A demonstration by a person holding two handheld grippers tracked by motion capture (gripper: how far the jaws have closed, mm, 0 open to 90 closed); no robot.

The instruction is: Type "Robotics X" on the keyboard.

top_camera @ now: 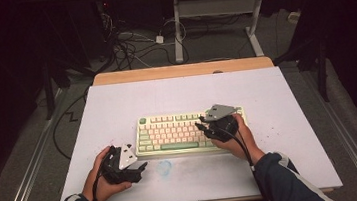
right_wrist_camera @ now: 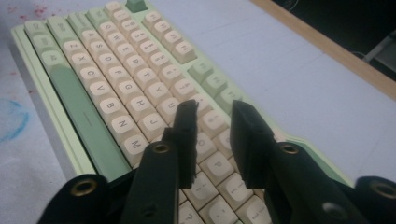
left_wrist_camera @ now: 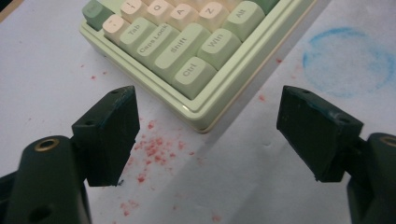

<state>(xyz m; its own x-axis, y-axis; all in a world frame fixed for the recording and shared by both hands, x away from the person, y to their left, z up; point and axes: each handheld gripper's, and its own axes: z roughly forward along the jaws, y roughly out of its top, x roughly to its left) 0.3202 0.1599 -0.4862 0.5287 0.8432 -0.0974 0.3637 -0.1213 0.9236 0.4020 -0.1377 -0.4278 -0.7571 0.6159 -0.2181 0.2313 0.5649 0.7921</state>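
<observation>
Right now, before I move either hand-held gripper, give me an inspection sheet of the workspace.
Surface: white table top, wooden far edge.
Job's things: green and cream keyboard, flat at mid-table.
Clutter: red specks beside the keyboard's corner; blue ring stain.
Grippers: left hand-held gripper open, empty, near the Ctrl corner; right hand-held gripper part open above the keys, nothing between the jaws.
Cables: tangle on the floor beyond the table.
Surroundings: dark; desk frame behind.

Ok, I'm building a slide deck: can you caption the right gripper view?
Right gripper, black jaws slightly apart and empty, poised over the cream keys of a pale green keyboard on a white table.
</observation>
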